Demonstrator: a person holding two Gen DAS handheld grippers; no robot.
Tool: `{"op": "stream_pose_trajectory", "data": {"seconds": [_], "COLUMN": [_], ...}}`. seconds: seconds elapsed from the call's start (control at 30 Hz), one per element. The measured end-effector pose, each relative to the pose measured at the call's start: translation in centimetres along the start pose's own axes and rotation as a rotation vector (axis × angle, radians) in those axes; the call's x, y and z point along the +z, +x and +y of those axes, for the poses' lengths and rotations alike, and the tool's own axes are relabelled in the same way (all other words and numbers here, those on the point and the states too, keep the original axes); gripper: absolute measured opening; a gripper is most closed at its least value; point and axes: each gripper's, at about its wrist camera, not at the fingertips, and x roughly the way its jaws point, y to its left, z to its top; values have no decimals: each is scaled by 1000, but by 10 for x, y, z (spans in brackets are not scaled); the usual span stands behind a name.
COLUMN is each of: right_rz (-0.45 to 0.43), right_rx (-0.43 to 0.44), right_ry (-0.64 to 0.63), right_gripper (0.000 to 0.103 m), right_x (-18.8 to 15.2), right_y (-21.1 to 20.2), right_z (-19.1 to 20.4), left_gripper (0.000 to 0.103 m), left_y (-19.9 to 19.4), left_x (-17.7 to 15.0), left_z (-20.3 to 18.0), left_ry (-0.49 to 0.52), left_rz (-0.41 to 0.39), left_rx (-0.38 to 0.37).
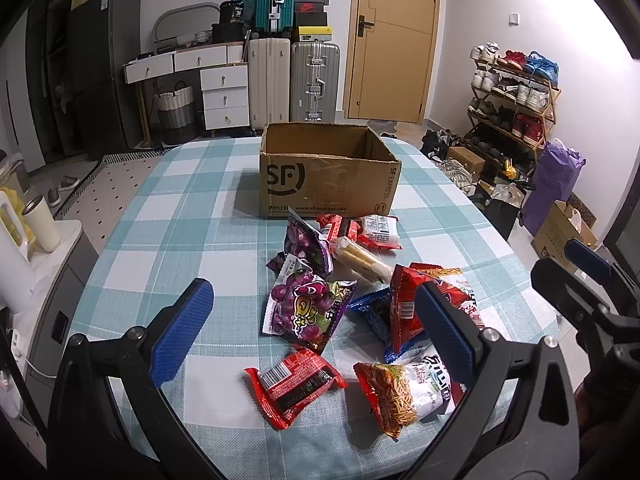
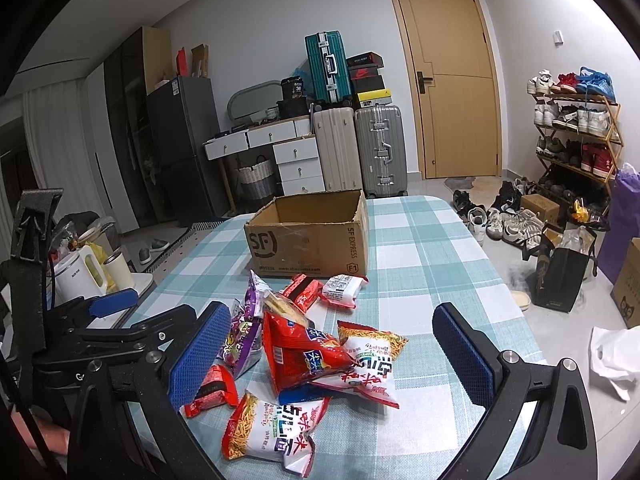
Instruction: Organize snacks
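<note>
Snack packets (image 1: 320, 308) heaped centre frame before the cardboard box (image 1: 328, 172); light, crinkly, slippery, so pinch a sealed edge. Left gripper (image 1: 312, 320) and right gripper (image 2: 332, 356) both spread wide, empty

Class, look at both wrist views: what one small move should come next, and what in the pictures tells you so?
Probably lower the open left tongs onto the purple grape packet lying between their fingers. Both tongs are empty, the right tongs open too, and the cardboard box beyond the pile looks empty.
</note>
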Motion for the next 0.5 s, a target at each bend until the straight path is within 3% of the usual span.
{"op": "stream_pose_trajectory", "data": {"seconds": [0.5], "right_rz": [61], "right_rx": [24], "right_ry": [15], "right_gripper": [103], "right_x": [-17], "right_y": [1], "right_z": [2], "left_gripper": [100], "left_y": [4], "left_x": [0], "left_z": [13], "left_ry": [-35], "left_rz": [19], "left_rx": [15]}}
